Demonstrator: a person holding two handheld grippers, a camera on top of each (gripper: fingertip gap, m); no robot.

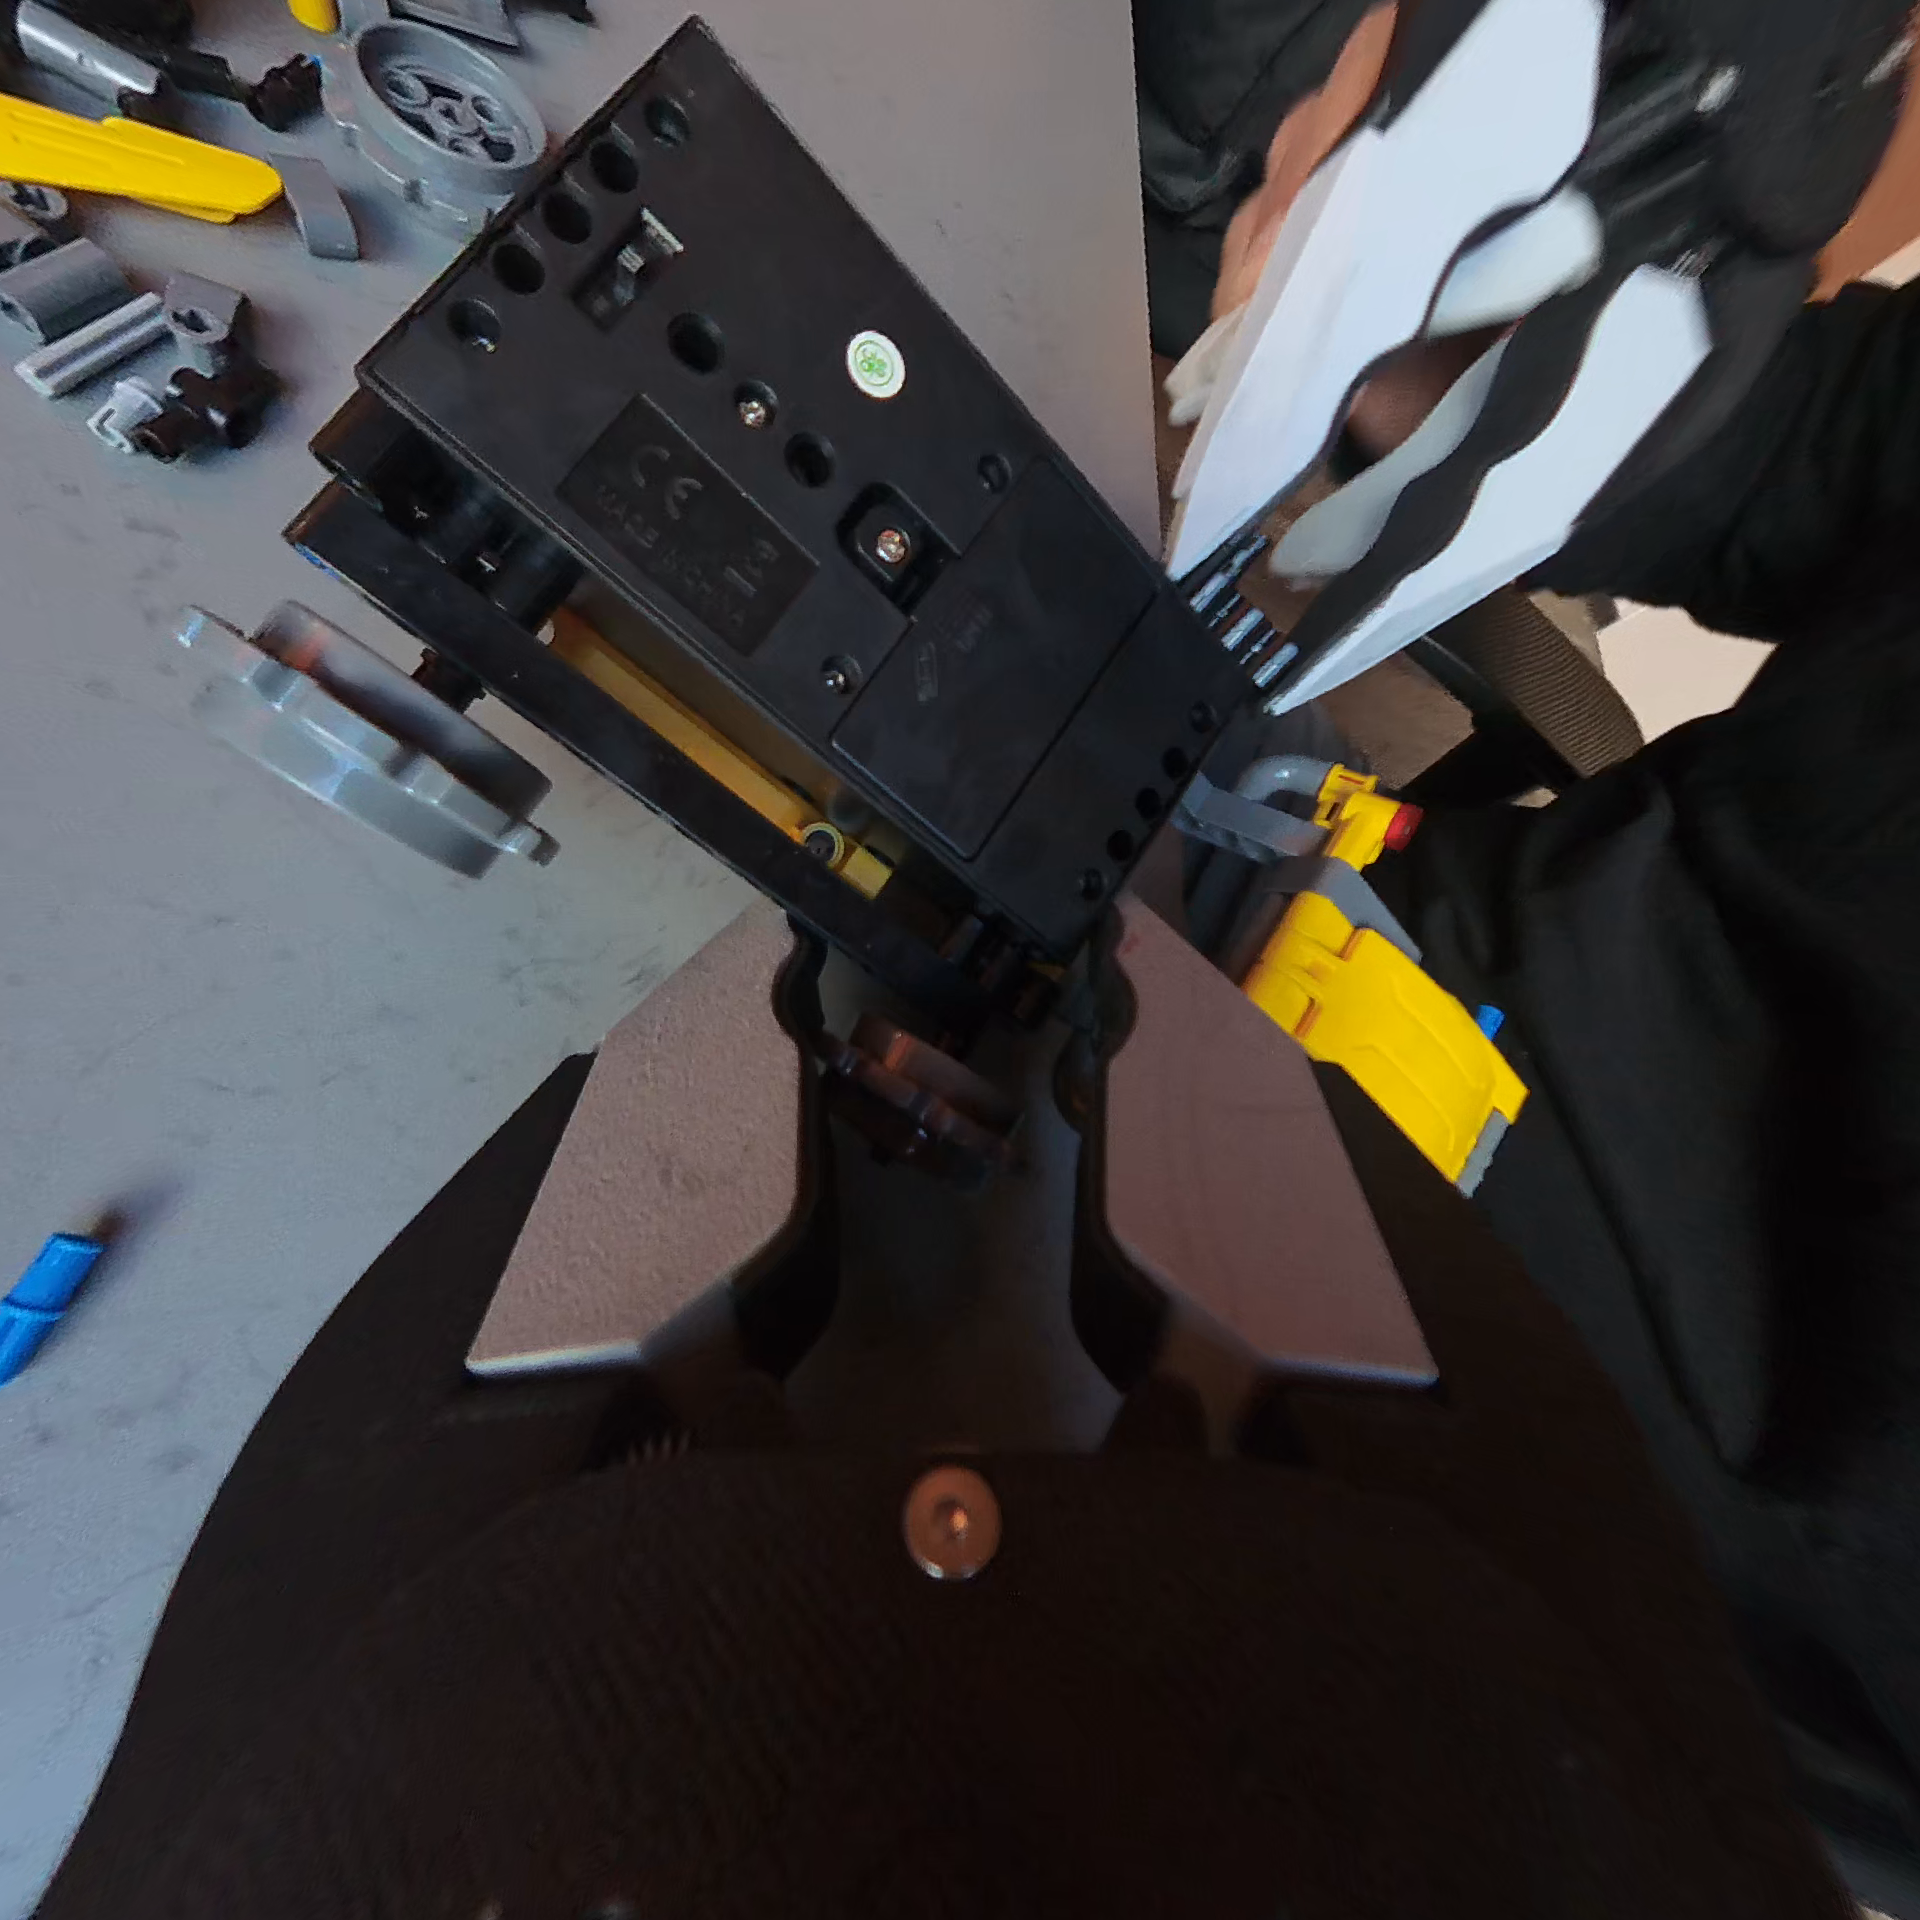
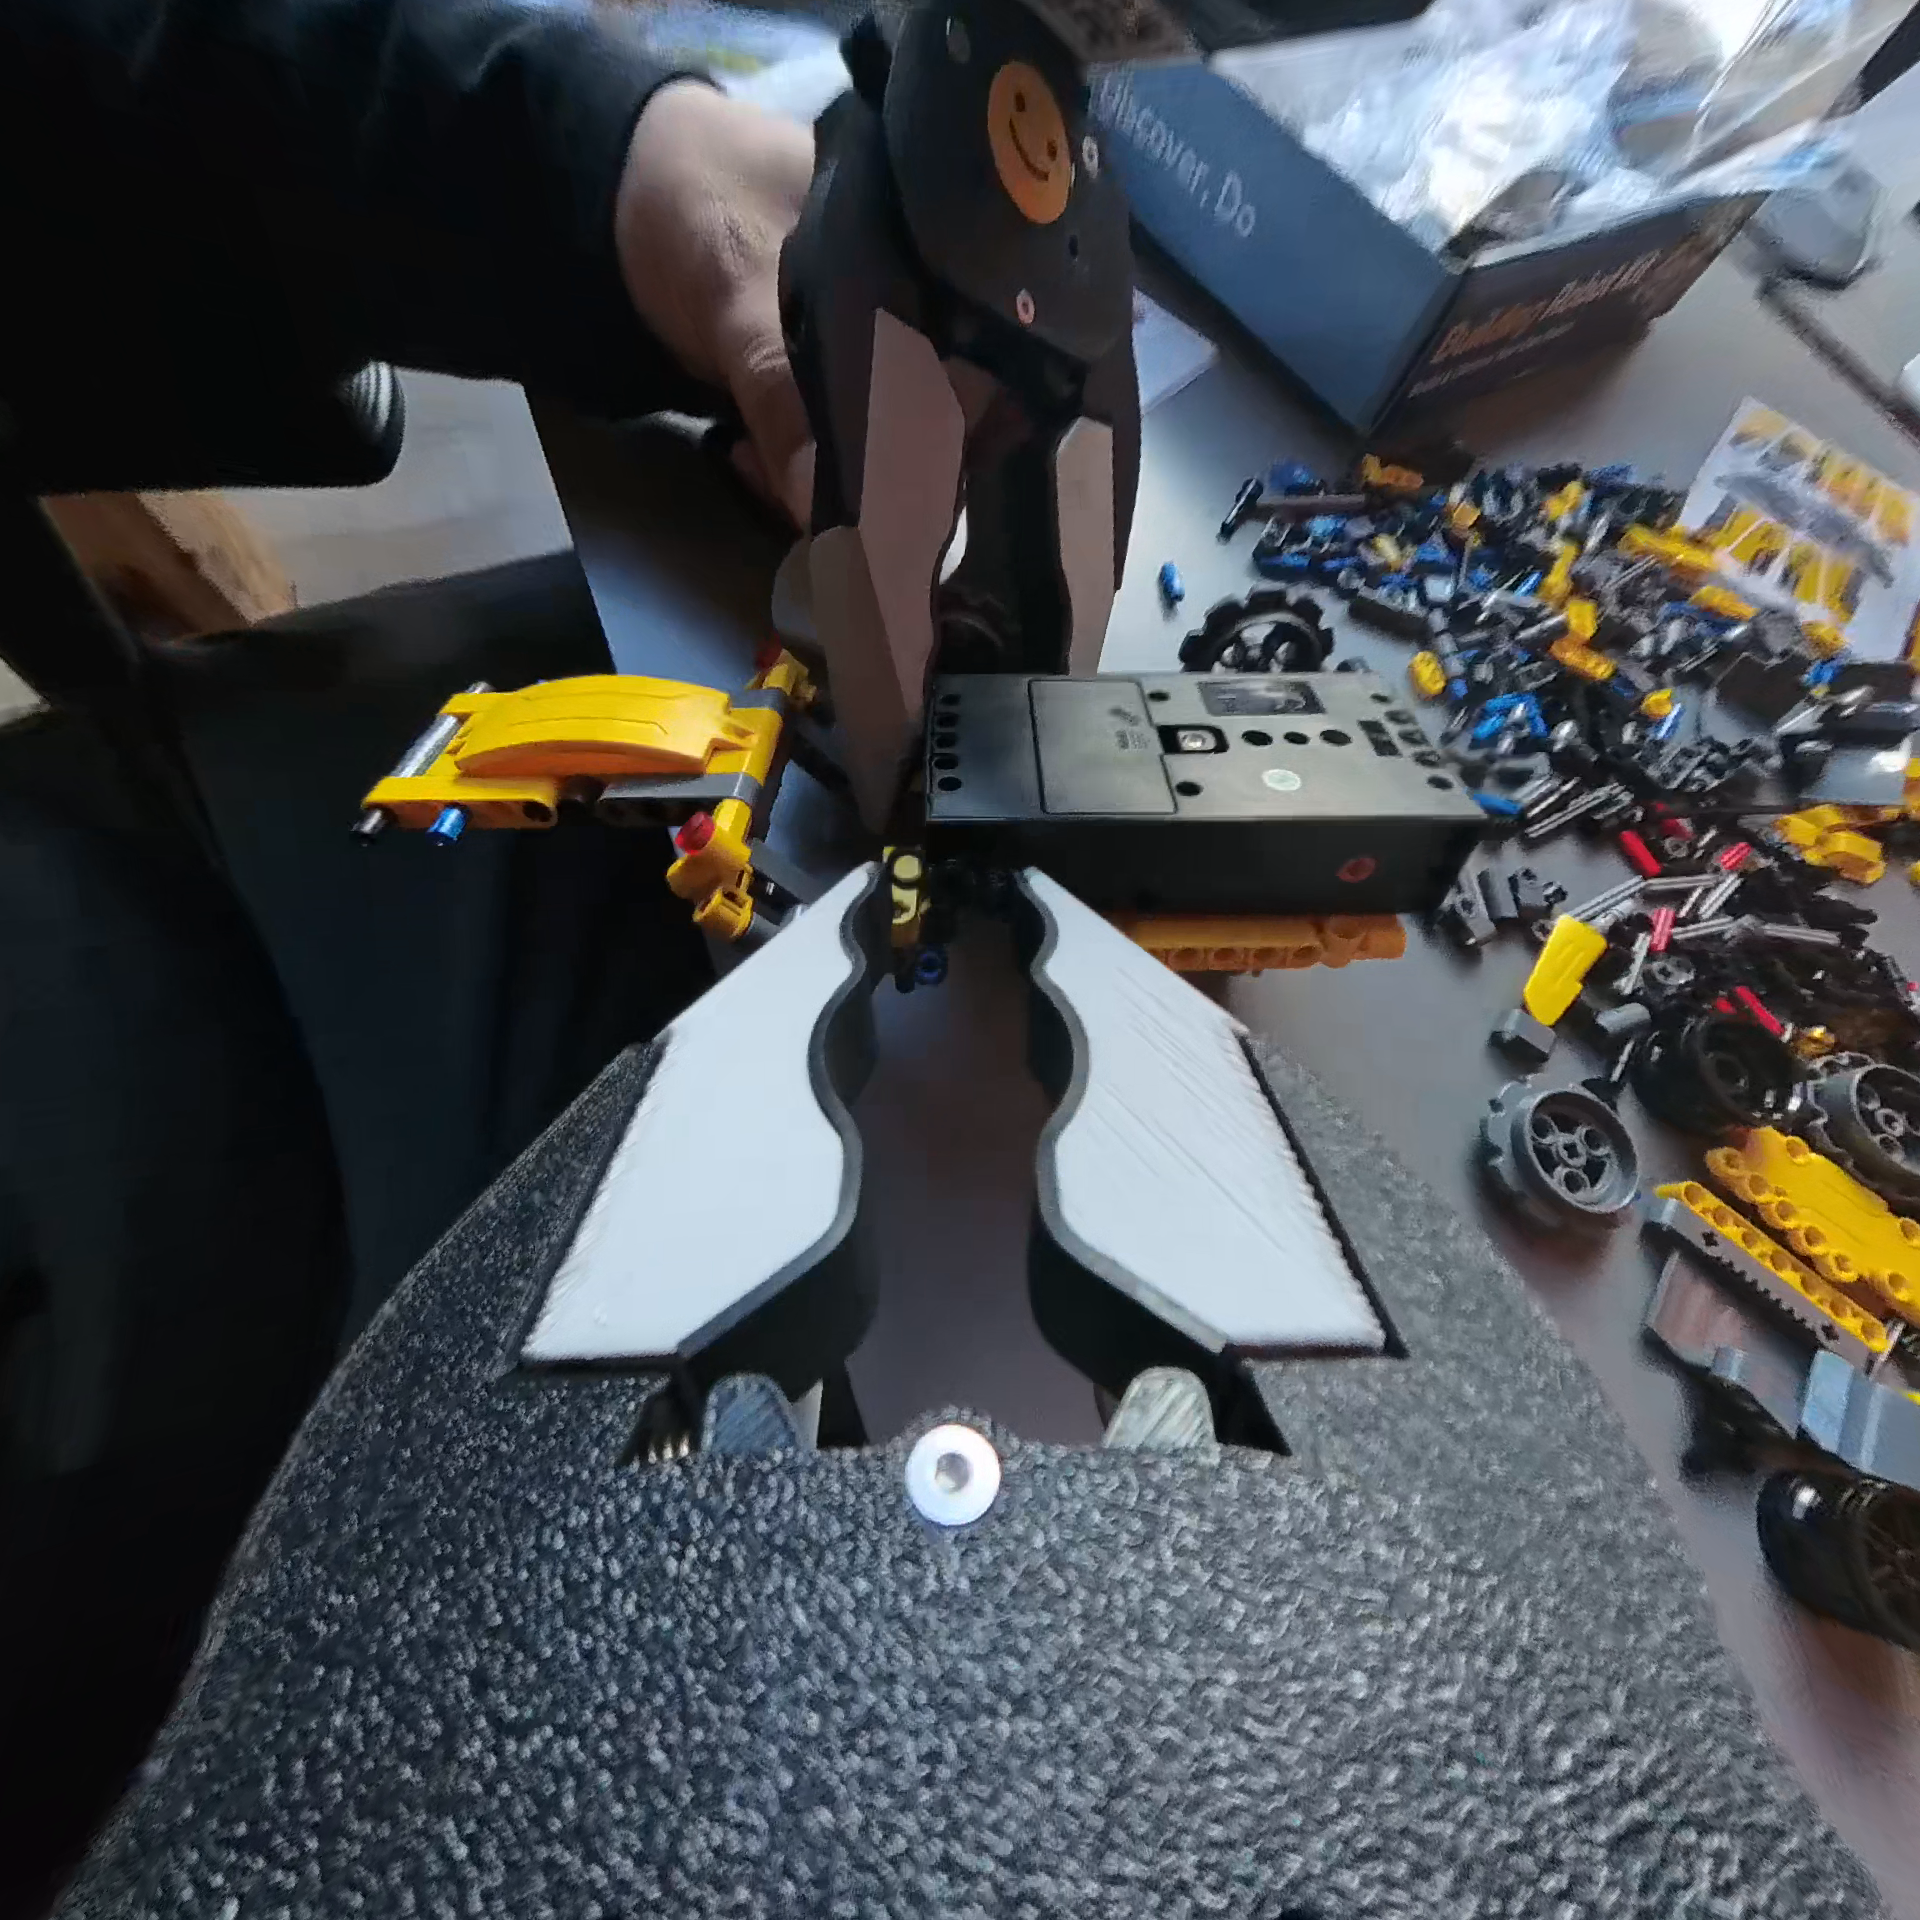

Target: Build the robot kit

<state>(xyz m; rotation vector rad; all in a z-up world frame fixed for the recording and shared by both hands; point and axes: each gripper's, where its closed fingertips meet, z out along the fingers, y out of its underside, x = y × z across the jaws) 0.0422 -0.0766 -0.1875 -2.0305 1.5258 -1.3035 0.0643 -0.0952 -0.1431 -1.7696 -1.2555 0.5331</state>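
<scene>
Left wrist view: the left gripper (image 1: 951,997) has its jaws narrowed onto the dark end of a part-built brick model, just where the black battery box (image 1: 769,499) meets its frame. The box looks rigid, smooth-sided and fairly heavy for its size, so the framed end seems a surer hold than the slick flat face. A yellow beam (image 1: 717,748) runs along under the box ahead of the jaws. Beyond and left of the jaws a grey wheel hub (image 1: 353,738) juts over the counter (image 1: 208,1039); right of them the counter edge drops away, with the yellow panel arm (image 1: 1371,1029) overhanging it.

Right wrist view: the right gripper (image 2: 945,914) has its jaws part-open, their tips either side of small black and yellow pins at the model's near end; contact I cannot tell. Right of the jaws lies a dense loose parts pile (image 2: 1621,644), leaving little free room; the left is open air.
</scene>
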